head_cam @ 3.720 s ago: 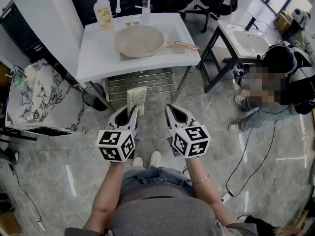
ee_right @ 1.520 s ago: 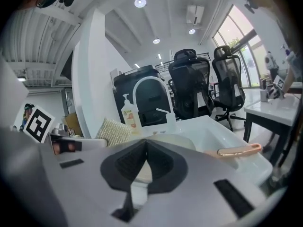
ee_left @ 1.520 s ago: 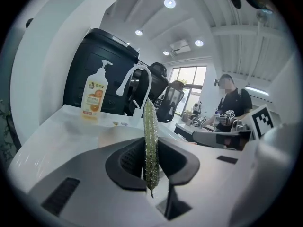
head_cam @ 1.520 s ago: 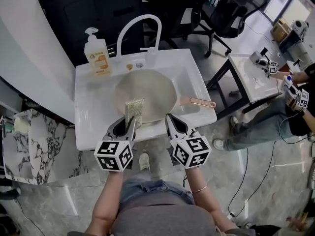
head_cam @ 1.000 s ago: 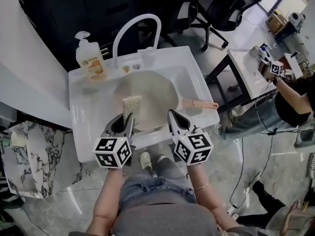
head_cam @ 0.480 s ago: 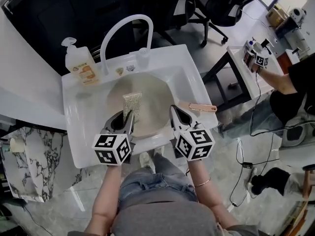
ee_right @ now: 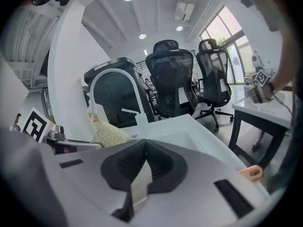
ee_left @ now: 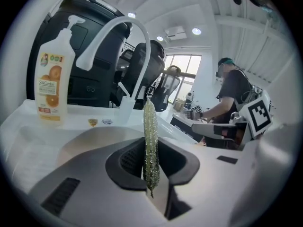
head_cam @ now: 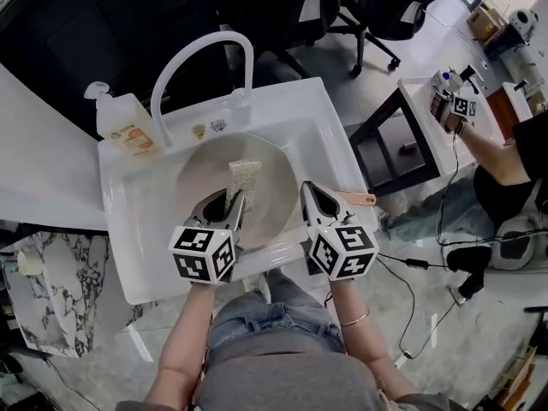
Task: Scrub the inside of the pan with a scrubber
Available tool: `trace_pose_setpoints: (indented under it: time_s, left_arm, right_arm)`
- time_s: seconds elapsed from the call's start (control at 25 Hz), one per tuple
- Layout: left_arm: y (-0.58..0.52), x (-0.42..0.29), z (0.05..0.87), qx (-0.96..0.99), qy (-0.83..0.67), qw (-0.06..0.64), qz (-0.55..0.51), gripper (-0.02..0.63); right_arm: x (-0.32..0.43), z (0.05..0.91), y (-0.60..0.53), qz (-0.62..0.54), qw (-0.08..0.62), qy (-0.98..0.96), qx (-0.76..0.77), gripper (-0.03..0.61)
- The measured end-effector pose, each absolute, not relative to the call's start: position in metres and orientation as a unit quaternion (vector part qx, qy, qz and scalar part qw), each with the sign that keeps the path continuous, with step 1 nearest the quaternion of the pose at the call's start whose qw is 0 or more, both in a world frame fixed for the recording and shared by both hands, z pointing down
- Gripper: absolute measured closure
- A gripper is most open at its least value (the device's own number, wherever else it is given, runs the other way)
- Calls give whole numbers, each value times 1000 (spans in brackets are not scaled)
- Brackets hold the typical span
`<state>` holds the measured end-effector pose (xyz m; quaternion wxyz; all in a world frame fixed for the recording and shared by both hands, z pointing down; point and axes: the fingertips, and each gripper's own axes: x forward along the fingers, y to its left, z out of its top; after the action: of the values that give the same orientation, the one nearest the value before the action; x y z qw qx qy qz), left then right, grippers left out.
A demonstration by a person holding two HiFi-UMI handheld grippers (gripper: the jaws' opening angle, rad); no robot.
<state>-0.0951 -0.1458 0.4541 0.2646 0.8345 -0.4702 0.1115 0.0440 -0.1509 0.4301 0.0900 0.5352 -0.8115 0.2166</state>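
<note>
A round grey pan (head_cam: 201,182) lies in the white sink (head_cam: 295,131), its copper-coloured handle (head_cam: 355,198) pointing right over the sink's rim. My left gripper (head_cam: 229,199) is shut on a flat yellow-green scrubber (head_cam: 244,176), which sticks forward over the middle of the pan. In the left gripper view the scrubber (ee_left: 150,136) shows edge-on, clamped upright between the jaws, with the pan (ee_left: 83,141) below it. Whether it touches the pan I cannot tell. My right gripper (head_cam: 306,188) hovers shut and empty over the pan's right edge, near the handle (ee_right: 251,172).
A curved white faucet (head_cam: 201,62) rises at the back of the sink, an orange-labelled soap bottle (head_cam: 120,125) to its left. Office chairs (head_cam: 377,7) stand behind. At the right, a person's hand (head_cam: 492,148) works at another white table (head_cam: 424,101).
The person has walked up to the sink. Both grippers have come from over the floor to over the pan, the left one still holding the scrubber.
</note>
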Motion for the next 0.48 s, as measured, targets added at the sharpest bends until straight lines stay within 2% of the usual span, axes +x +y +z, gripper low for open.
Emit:
trace_pose_setpoints:
  time_s: [0.48]
  left_arm:
    - [-166, -34, 502, 856, -388, 288, 184, 546]
  right_arm:
    - [70, 448, -181, 253, 89, -799, 538, 568]
